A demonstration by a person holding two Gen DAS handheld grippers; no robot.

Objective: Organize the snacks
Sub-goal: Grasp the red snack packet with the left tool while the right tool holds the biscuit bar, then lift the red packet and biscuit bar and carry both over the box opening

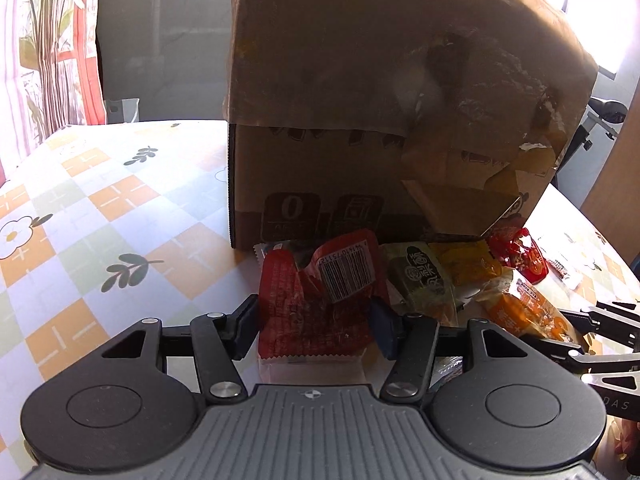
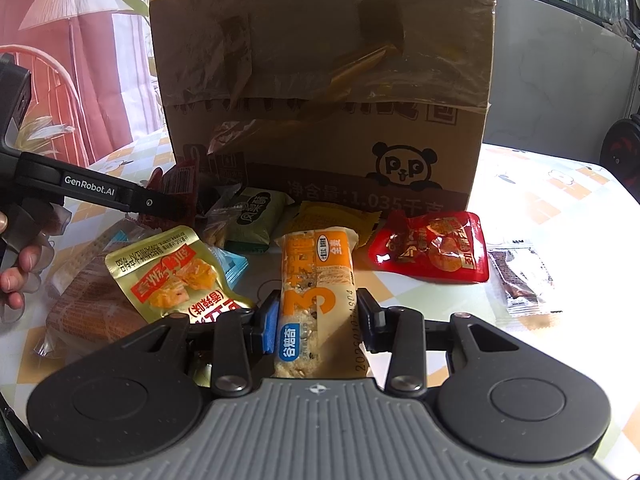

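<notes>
Together, the left tool pinched a red packet and the right tool a grain bar, apparently for sorting beside the cardboard box.

My left wrist camera sits low over the table, looking forward along its fingers at the tall brown cardboard box, close enough that the box fills the upper frame. My right wrist camera, also low and close, faces the same box from further right. Both views share the box front and the green snack packet at its base.
</notes>
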